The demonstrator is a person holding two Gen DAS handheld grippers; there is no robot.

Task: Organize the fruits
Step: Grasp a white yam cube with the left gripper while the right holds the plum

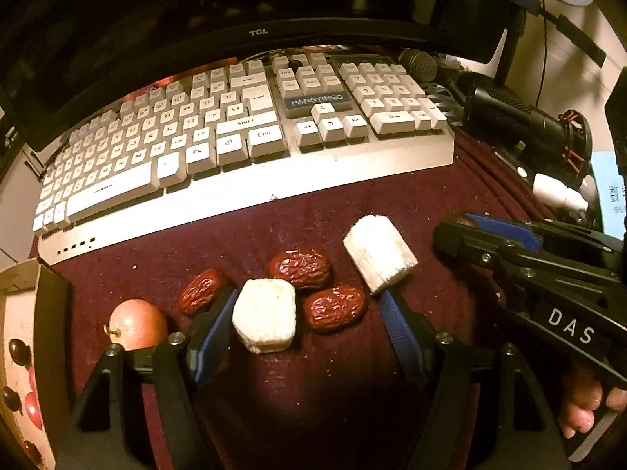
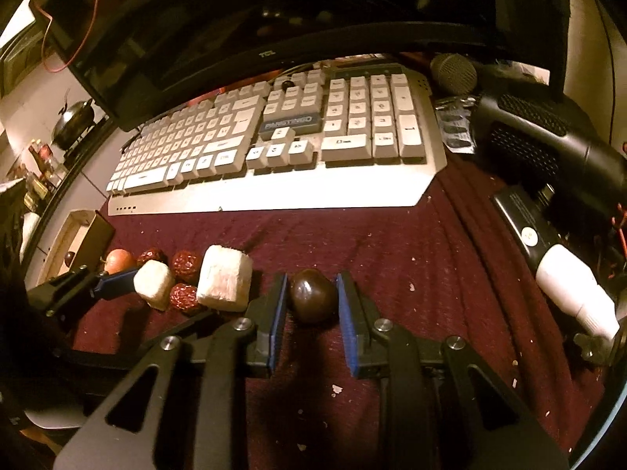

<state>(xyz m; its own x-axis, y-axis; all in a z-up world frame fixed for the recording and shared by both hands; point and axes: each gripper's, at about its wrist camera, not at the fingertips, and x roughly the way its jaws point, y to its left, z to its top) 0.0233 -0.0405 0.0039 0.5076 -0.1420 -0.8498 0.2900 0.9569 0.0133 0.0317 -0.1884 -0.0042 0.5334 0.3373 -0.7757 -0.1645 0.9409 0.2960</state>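
1. So the bench (image 2: 392, 243) was covered in a dark maroon cloth with pale crumbs all over it, and a white keyboard (image 1: 243, 149) sat along the back under a black TCL monitor (image 1: 258, 32).
2. The left tool (image 1: 303, 313) was spread wide, blue pads on each side. The small white chunk (image 1: 264, 315) sat right up against its left pad, touching or nearly so, with plenty of gap on the other side, so it wasn't gripping anything.
3. Three red dates were bunched around that chunk: one at its left (image 1: 202, 290), one behind it (image 1: 301, 268), and one at its right (image 1: 334, 307) that looked to be touching it.
4. A bigger white chunk (image 1: 379, 252) lay tilted just right of the dates, near the left tool's right pad.
5. A small orange-red round fruit (image 1: 137, 324) with a stem sat left of everything, next to an open cardboard box (image 1: 43, 293) at the bench's left edge. Couldn't really tell what the dark round bits inside the box were.
6. The right tool (image 2: 311, 297) was about half open around a dark brown glossy round fruit (image 2: 312, 295) resting on the cloth. The left pad looked right at its skin, the right pad showed a thin gap, so not clamped.
7. That brown fruit sat just right of the bigger white chunk, apart from the date cluster.
8. Off to the right were a black microphone (image 2: 548, 145) and a white cylindrical thing (image 2: 572, 290).
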